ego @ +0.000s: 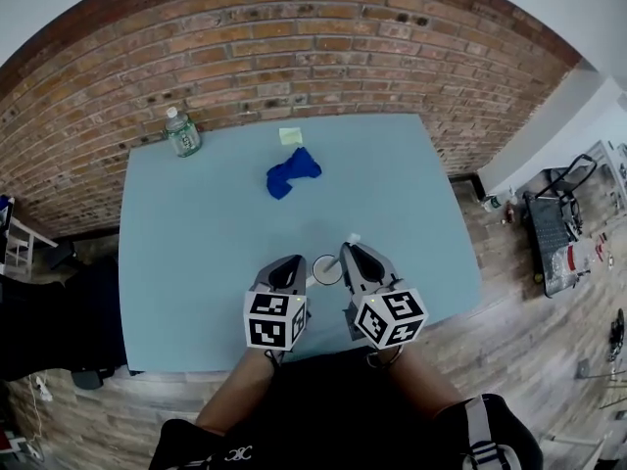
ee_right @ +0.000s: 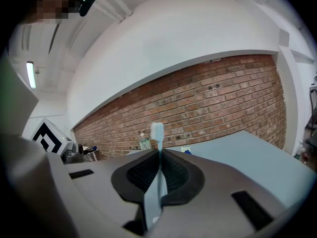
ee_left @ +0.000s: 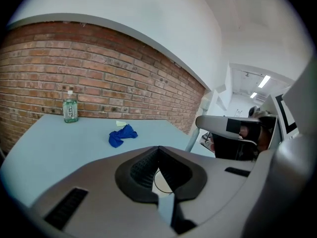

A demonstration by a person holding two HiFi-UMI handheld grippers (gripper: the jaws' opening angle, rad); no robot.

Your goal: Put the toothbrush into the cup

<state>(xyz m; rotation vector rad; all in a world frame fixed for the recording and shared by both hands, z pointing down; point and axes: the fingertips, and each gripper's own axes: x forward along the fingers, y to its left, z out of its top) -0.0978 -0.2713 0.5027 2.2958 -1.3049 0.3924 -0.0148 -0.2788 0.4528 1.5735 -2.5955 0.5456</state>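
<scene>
Currently the right hand-held gripper (ee_right: 159,152) is clamping the toothbrush (ee_right: 157,131). Its jaws are closing on the pale blue handle, which is running up between the pads, and the bristle head is sticking out past the tips. In the head view the brush head is pointing away from the person and sitting just beyond the cup (ego: 327,269), to its right, not inside it.

The cup is standing upright on the table (ego: 196,262) near the front edge, between the two hand-held grippers, with its opening facing up.

The left hand-held gripper (ee_left: 158,149) is showing its jaws drawn together, tips meeting. Part of the cup rim is showing through the gap behind the tips. I can't tell whether the pads are actually pinching the cup or just sitting against it. In the head view its nose is lying right at the cup's left side.

Further back on the table:
- A blue cloth (ego: 292,173) is lying crumpled around the middle.
- A yellow note (ego: 290,136) is lying just behind the cloth.
- A plastic bottle (ego: 182,132) is standing upright at the far left corner by the brick wall (ego: 323,47).

All three are sitting well apart from the cup.
</scene>
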